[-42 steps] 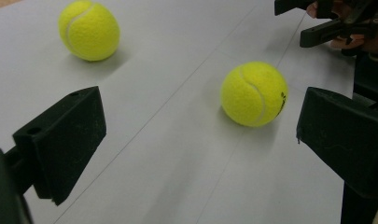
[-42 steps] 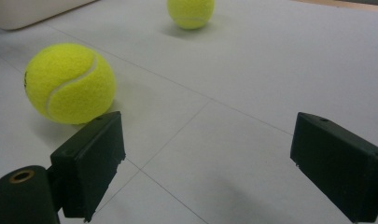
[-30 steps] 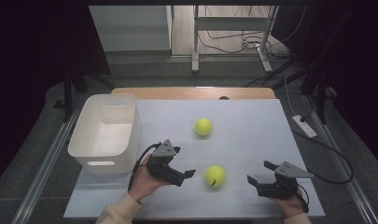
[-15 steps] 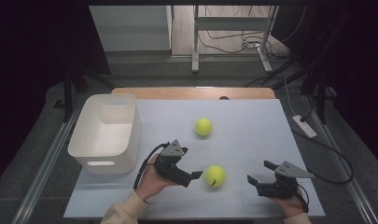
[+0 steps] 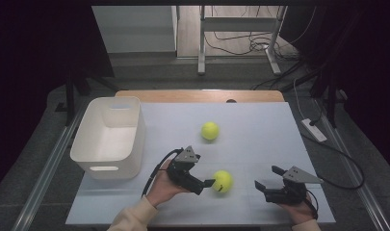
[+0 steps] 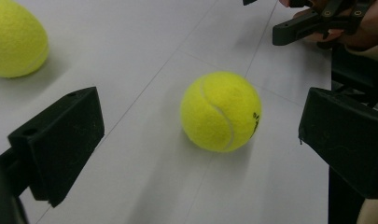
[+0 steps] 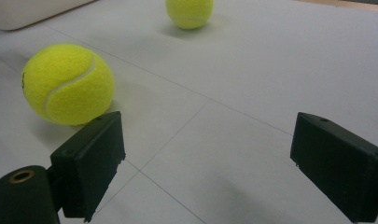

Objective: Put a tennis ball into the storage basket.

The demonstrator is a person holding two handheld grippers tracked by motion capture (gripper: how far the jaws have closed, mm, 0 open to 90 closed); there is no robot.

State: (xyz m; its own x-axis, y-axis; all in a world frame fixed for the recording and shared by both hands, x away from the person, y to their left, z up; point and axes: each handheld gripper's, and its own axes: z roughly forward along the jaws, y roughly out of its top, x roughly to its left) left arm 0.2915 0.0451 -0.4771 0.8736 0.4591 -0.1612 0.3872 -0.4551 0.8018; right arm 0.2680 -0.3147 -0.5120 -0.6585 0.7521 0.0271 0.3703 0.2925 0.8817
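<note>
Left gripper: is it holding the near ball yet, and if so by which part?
No. The left gripper is open, its jaws either side of the near ball without touching it. The right gripper is open too, with nothing between its jaws.

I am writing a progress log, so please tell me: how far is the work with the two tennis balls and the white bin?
Nothing looks done: the white bin is empty and both balls lie on the table. In hand: the left gripper is open beside the near ball, its jaws wide apart with the ball ahead between them, not gripped. Probably left: both balls, including the far ball. The right gripper is open, holding nothing.
</note>
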